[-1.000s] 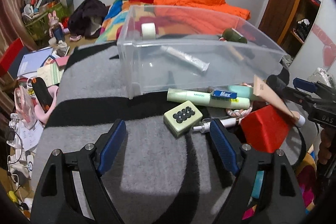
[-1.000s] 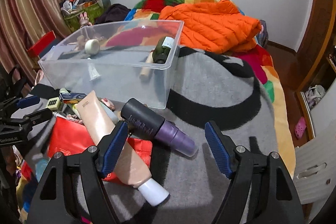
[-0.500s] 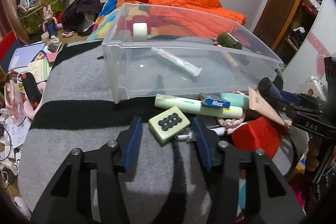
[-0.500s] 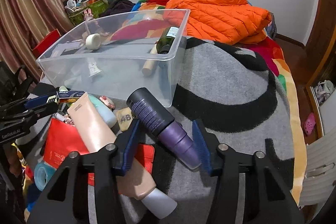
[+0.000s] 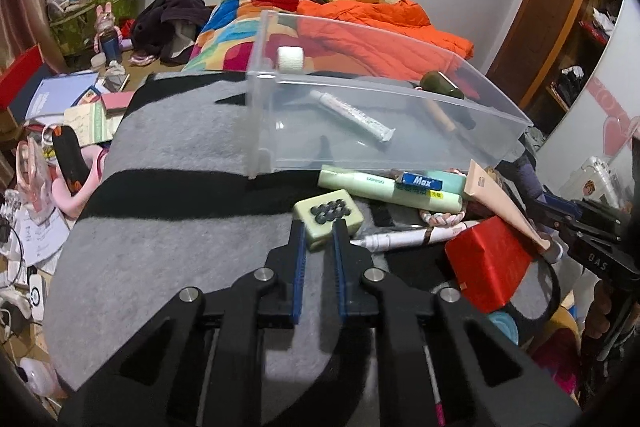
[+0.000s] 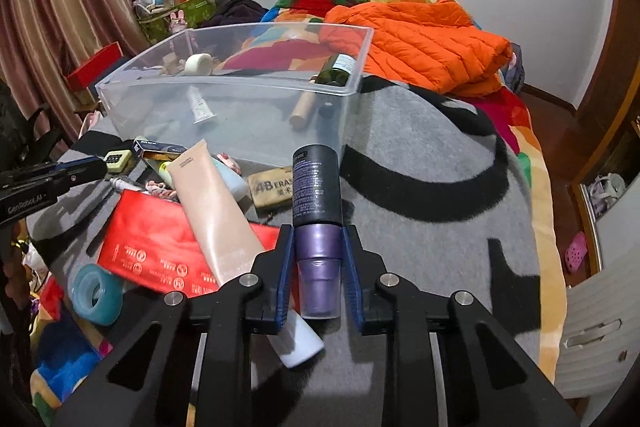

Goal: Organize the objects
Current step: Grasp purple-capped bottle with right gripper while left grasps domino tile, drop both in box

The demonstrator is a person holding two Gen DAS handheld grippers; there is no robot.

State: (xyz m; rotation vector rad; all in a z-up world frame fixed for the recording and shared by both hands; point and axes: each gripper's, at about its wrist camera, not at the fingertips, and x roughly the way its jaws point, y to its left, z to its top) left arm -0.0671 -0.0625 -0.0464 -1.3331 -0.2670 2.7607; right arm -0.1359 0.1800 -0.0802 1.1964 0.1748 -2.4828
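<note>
A clear plastic bin [image 5: 500, 115] [image 6: 224, 91] stands on a grey and black blanket; it holds a white tube [image 5: 352, 115], a tape roll [image 5: 291, 58] and a green bottle [image 6: 338, 69]. My left gripper [image 5: 318, 227] is shut on a pale green tile with black dots [image 5: 328, 213], which also shows in the right wrist view [image 6: 118, 159]. My right gripper [image 6: 318, 233] is shut on the purple end of a black and purple bottle [image 6: 316, 195].
Loose items lie in front of the bin: a green tube [image 5: 388, 187], a blue Max box [image 5: 422, 182], a white pen [image 5: 412, 237], a red box [image 5: 490, 263] [image 6: 160, 247], a peach tube [image 6: 216, 211], an eraser [image 6: 272, 189], a blue ring [image 6: 96, 295]. An orange quilt [image 6: 420, 47] lies behind.
Both grippers have moved forward and closed: the left onto the green dotted tile, the right onto the purple end of the bottle, which now points straight away from me.
</note>
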